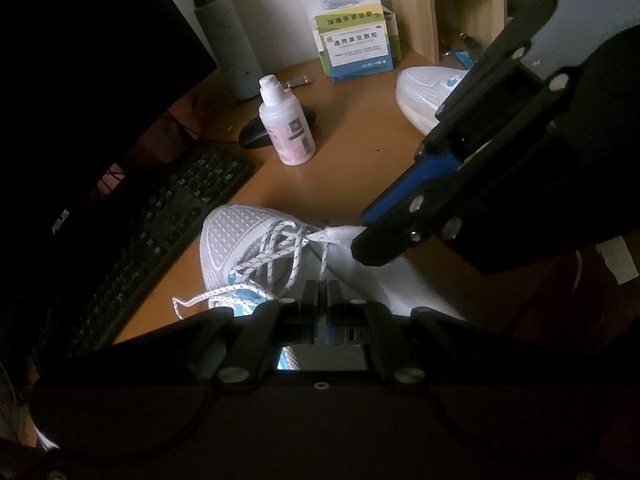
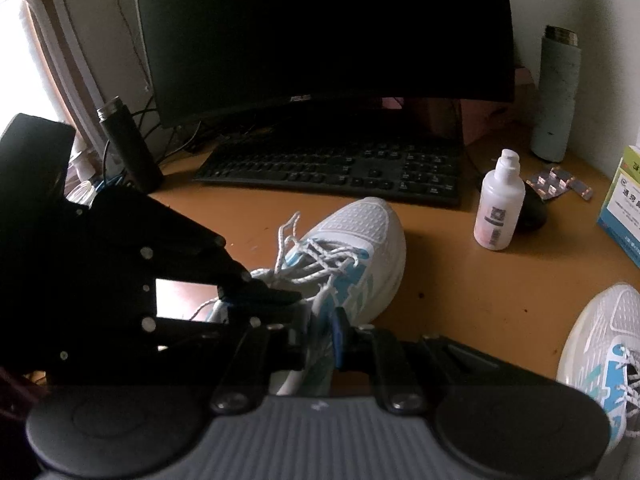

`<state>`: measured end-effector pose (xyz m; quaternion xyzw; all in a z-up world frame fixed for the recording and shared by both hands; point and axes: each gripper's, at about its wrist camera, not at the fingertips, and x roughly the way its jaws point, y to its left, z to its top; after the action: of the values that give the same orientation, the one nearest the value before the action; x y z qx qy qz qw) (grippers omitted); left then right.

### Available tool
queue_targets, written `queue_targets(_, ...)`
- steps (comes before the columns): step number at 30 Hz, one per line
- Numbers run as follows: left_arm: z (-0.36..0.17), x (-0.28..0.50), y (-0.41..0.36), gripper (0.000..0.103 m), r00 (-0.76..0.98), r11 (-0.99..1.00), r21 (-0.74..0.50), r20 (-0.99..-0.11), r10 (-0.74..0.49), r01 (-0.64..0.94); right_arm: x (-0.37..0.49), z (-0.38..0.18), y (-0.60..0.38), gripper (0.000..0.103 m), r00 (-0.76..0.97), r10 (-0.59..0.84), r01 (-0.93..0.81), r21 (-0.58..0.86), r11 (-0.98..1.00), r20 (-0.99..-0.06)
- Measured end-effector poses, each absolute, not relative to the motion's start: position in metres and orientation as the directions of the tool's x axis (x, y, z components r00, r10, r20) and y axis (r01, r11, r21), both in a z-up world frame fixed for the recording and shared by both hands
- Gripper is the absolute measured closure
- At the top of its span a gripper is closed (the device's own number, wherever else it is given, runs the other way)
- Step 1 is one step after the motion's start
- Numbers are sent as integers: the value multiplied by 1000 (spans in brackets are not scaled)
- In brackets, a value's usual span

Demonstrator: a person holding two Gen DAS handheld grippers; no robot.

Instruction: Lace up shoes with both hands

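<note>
My left gripper (image 1: 320, 292) is pressed together on a strand of the white lace (image 1: 325, 258), close above the near shoe (image 1: 240, 240). My right gripper (image 2: 320, 332) is nearly closed, pinching what looks like the shoe's tongue or collar fabric; I cannot tell which. That shoe lies on the orange surface (image 2: 460, 272), just in front of the keyboard (image 2: 332, 172), with the second shoe (image 2: 604, 340) well apart to the right. My worry: the laces look loose and tangled, so pulling could slip the strand free, snag a loop, or drag the light shoe toward the spray bottle (image 2: 500, 208).
</note>
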<state>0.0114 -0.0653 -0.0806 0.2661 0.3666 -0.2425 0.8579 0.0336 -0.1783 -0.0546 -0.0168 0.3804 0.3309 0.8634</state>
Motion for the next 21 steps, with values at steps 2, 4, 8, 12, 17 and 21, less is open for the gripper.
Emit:
queue_targets(2,-81,12,-66,103,613,745,273,-758,-224,609,35,-55,-180,91,487,562,-590,222,776,-668)
queue_targets(4,-80,13,-66,103,613,751,267,-757,-225,605,36,-56,-180,90,487,562,-590,224,776,-669)
queue_targets(8,-80,15,-66,103,621,759,268,-752,-220,593,36,-55,-180,90,487,562,-589,224,777,-669)
queue_targets(12,-81,18,-68,103,621,761,264,-751,-224,593,36,-56,-180,90,483,562,-591,224,775,-671)
queue_targets(17,-83,18,-69,103,595,745,239,-763,-253,623,36,-56,-180,90,482,562,-592,223,774,-673)
queue_targets(21,-82,19,-67,103,602,758,245,-764,-234,604,36,-56,-180,90,489,554,-586,217,781,-673)
